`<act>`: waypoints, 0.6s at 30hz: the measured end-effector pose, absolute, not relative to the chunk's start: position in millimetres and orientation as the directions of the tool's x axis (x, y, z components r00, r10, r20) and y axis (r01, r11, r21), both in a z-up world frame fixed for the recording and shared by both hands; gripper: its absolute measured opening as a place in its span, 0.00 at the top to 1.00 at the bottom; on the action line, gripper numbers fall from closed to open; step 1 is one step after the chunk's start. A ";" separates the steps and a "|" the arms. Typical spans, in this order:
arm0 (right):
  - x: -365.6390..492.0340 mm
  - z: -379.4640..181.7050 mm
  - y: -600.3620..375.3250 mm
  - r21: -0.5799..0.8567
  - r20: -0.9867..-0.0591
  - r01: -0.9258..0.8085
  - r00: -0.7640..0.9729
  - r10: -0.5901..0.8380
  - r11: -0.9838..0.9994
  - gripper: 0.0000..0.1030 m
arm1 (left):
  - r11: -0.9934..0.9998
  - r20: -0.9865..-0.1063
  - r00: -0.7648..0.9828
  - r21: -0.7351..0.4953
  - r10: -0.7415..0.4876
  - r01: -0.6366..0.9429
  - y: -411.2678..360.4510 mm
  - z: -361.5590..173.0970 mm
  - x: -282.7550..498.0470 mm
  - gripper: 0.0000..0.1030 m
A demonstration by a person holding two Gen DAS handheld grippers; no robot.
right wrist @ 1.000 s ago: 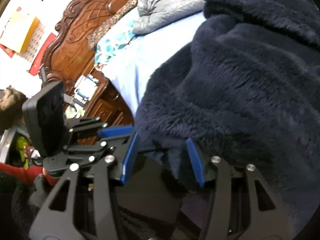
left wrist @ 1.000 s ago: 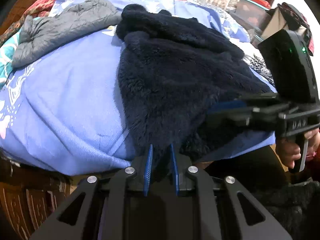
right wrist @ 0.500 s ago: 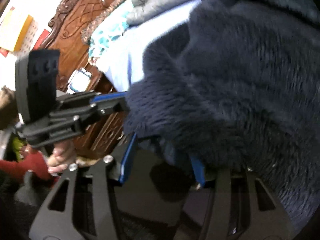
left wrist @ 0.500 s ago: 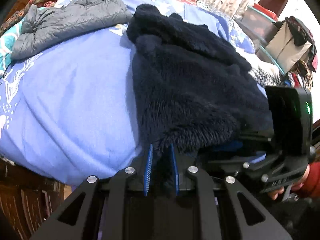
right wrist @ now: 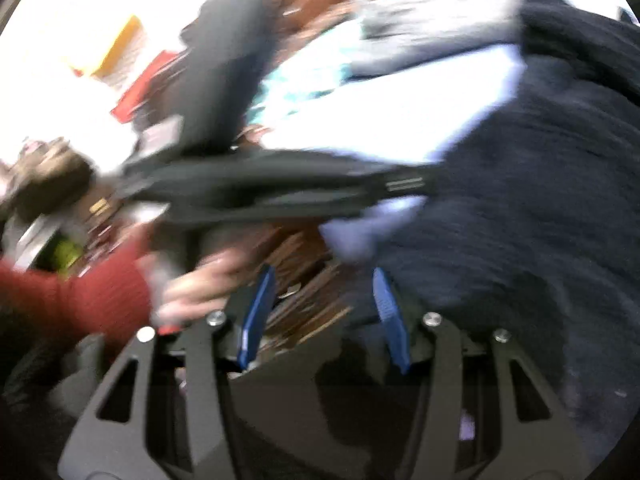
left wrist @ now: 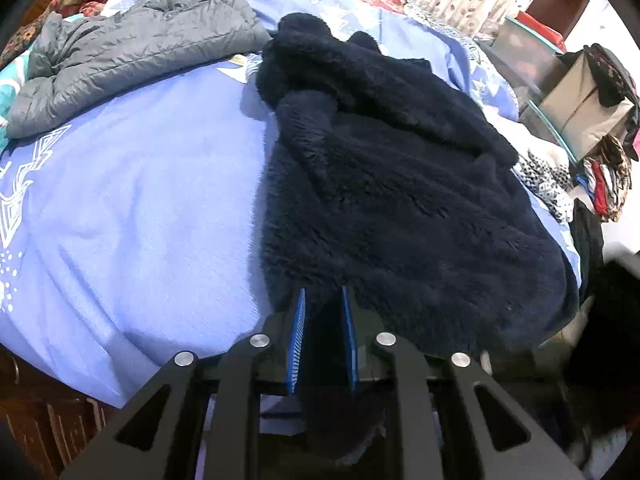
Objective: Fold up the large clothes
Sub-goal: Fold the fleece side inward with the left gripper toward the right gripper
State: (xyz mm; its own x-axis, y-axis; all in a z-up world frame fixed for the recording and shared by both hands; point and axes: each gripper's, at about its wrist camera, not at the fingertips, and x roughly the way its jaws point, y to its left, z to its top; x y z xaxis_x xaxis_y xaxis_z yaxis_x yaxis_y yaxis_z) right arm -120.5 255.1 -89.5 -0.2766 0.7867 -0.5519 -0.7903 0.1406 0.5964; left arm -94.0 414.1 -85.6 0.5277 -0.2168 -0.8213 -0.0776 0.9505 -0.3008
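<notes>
The right hand-held gripper has dropped out of the left wrist view, where a second ago it sat at the right edge, and the bed fills more of that picture now. The right wrist view has gone blurry, and the left hand-held gripper point(right wrist: 408, 184) has climbed from low left to cross its middle.

The left hand-held gripper point(left wrist: 323, 312) is clenched on the near hem of the dark navy fleece coat point(left wrist: 392, 184), its blue pads narrow with pile bunched between them. The coat lies lengthwise on the right half of the bed, hood end far, hem at the near edge.

The right hand-held gripper point(right wrist: 320, 300) has its blue pads set well apart; the coat point(right wrist: 540, 200) presses against the right pad, but the blur leaves it unclear whether anything is gripped. A hand point(right wrist: 192, 284) in a red sleeve point(right wrist: 68, 300) holds the left tool.

The bed wears a light blue sheet point(left wrist: 132, 208) with white patterning. A grey puffer jacket point(left wrist: 132, 48) lies crumpled far left, apart from the coat. Carved brown bed wood point(right wrist: 304, 264) shows below, and boxes and heaped clothes point(left wrist: 600, 120) crowd the far right.
</notes>
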 end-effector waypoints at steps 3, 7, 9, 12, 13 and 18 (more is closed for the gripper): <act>-150.0 -77.5 263.1 0.531 -0.574 -0.847 -0.347 0.742 0.014 0.52 | 0.949 -0.826 0.524 -0.300 -0.208 -0.096 420.7 -86.8 -90.3 0.60; -135.9 -80.5 246.0 0.499 -0.635 -0.859 -0.270 0.724 0.117 0.52 | 0.946 -0.826 0.523 -0.307 -0.212 -0.100 421.6 -88.5 -88.0 0.60; -127.4 -79.9 232.1 0.423 -0.679 -0.884 -0.167 0.715 0.196 0.52 | 0.949 -0.827 0.521 -0.300 -0.210 -0.094 418.9 -89.9 -85.7 0.60; -126.7 -78.5 222.1 0.220 -0.745 -0.931 0.032 0.666 0.291 0.52 | 0.954 -0.840 0.505 -0.284 -0.200 -0.096 412.3 -92.6 -76.0 0.60; -127.4 -79.2 224.9 0.157 -0.756 -0.940 0.083 0.649 0.303 0.52 | 0.956 -0.845 0.498 -0.277 -0.195 -0.097 409.2 -93.9 -70.5 0.60; -119.5 -97.9 246.8 -0.040 -0.800 -0.947 0.221 0.557 0.319 0.52 | 0.968 -0.865 0.476 -0.233 -0.160 -0.098 397.6 -101.5 -47.4 0.60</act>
State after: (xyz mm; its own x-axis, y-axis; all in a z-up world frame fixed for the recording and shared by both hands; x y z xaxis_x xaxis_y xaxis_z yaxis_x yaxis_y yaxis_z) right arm -119.5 246.8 -97.9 0.2213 0.5571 -0.8004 -0.9468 0.3192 -0.0397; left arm -47.4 397.6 -101.5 0.4756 -0.1600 -0.8650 -0.0977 0.9676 -0.2327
